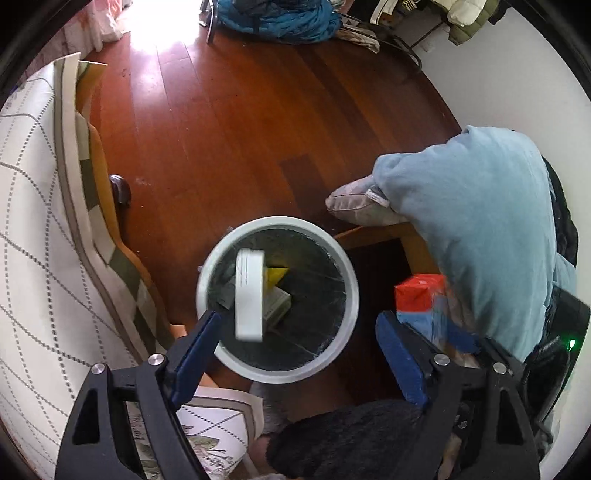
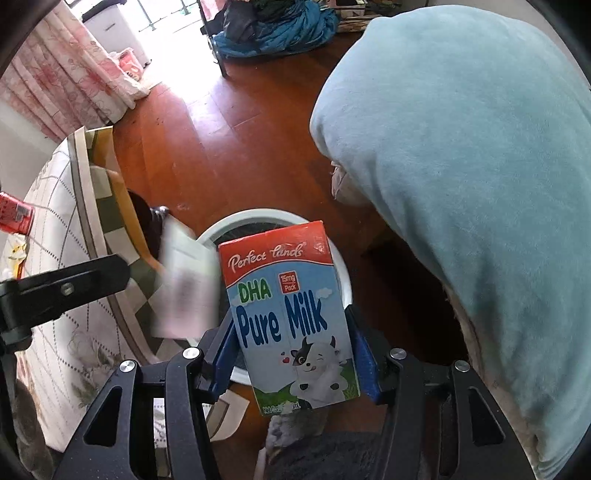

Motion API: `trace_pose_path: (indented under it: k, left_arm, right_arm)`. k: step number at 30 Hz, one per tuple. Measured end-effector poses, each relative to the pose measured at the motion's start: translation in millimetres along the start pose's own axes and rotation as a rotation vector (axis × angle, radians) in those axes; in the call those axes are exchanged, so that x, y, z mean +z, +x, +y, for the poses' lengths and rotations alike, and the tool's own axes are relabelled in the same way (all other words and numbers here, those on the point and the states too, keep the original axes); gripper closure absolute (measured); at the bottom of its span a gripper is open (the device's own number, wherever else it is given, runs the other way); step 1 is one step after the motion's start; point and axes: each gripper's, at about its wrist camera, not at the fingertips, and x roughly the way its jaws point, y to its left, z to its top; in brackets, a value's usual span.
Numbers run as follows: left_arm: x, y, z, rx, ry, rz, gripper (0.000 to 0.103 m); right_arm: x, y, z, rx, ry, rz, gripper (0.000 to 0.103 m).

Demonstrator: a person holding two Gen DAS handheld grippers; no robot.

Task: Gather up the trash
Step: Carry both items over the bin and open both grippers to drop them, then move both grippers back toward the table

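A round white trash bin (image 1: 352, 291) with a black liner stands on the wooden floor; it also shows in the right wrist view (image 2: 343, 275). A white box (image 1: 250, 295), blurred, is in mid-air over the bin's opening, clear of my fingers; it shows in the right wrist view (image 2: 186, 288). My left gripper (image 1: 295, 328) is open above the bin. My right gripper (image 2: 293, 343) is shut on a red and blue Pure Milk carton (image 2: 291, 317), held upright beside the bin; it also shows in the left wrist view (image 1: 421, 299). Yellow and white scraps (image 1: 277, 291) lie in the bin.
A table with a white dotted cloth (image 1: 37, 240) stands at the left, close to the bin. A red carton (image 2: 14, 214) lies on it. The person's light blue sleeve (image 1: 480, 229) and slipper (image 1: 354, 206) are at the right. Blue bedding (image 1: 277, 18) lies far back.
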Motion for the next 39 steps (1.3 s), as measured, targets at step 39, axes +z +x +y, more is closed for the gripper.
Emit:
trace_pose_path:
  k: [39]
  left_arm:
    - [-109, -235, 39, 0.294, -0.062, -0.478, 0.006]
  right_arm:
    - [-63, -231, 72, 0.032, -0.039, -0.322, 0.002]
